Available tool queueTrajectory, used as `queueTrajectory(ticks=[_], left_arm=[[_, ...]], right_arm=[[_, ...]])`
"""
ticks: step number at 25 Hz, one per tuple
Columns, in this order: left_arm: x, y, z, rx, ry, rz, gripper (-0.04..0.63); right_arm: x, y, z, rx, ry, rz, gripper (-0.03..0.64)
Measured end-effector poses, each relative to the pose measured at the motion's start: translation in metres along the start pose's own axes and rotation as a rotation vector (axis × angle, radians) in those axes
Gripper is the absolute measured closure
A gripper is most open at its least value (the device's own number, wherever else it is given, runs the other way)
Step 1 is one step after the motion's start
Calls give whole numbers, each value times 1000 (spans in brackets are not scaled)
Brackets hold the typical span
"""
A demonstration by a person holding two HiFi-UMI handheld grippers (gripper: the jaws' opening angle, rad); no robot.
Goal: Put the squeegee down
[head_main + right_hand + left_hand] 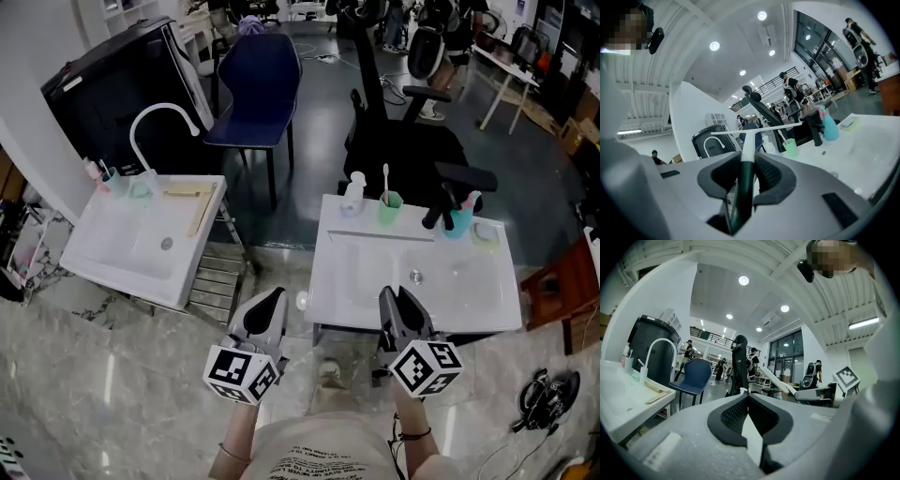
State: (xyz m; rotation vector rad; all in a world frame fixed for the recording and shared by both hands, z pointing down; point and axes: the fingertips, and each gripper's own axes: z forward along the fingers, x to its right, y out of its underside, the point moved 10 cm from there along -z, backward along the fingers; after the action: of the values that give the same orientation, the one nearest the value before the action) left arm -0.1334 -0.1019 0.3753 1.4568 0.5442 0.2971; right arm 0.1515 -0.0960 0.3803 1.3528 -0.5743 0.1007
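Observation:
In the right gripper view the squeegee [751, 136] has a dark green handle and a thin white blade across its far end. My right gripper [749, 155] is shut on the handle, and the blade sticks out level beyond the jaws. In the head view the right gripper [397, 302] hangs over the front edge of the white sink [361, 281] on the right. My left gripper [268, 307] is beside that sink's left front corner, over the floor. Seen from its own camera, the left gripper [747, 395] is shut with its pads touching and nothing between them.
At the back of the right sink stand a soap bottle [352, 195], a green cup [390, 208], a black tap [439, 208], a teal cup [457, 221] and a soap dish [486, 232]. A second white sink [127, 246] stands to the left. Behind are a blue chair [258, 89] and a black office chair [403, 141].

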Motion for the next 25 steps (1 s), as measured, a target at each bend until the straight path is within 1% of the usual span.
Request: queueTrajectory(ticks=[6, 13, 18, 25], left_arm=[[-15, 2, 46, -15, -39, -16, 573], [-31, 10, 87, -45, -87, -43, 574], [-39, 23, 108, -70, -117, -66, 572], [-48, 39, 119, -110, -153, -96, 573]], right_arm=[[23, -8, 52, -50, -15, 0, 520], [43, -8, 103, -115, -40, 4, 520], [53, 3, 129, -170, -57, 6, 520], [53, 26, 153, -238, -59, 17, 520]])
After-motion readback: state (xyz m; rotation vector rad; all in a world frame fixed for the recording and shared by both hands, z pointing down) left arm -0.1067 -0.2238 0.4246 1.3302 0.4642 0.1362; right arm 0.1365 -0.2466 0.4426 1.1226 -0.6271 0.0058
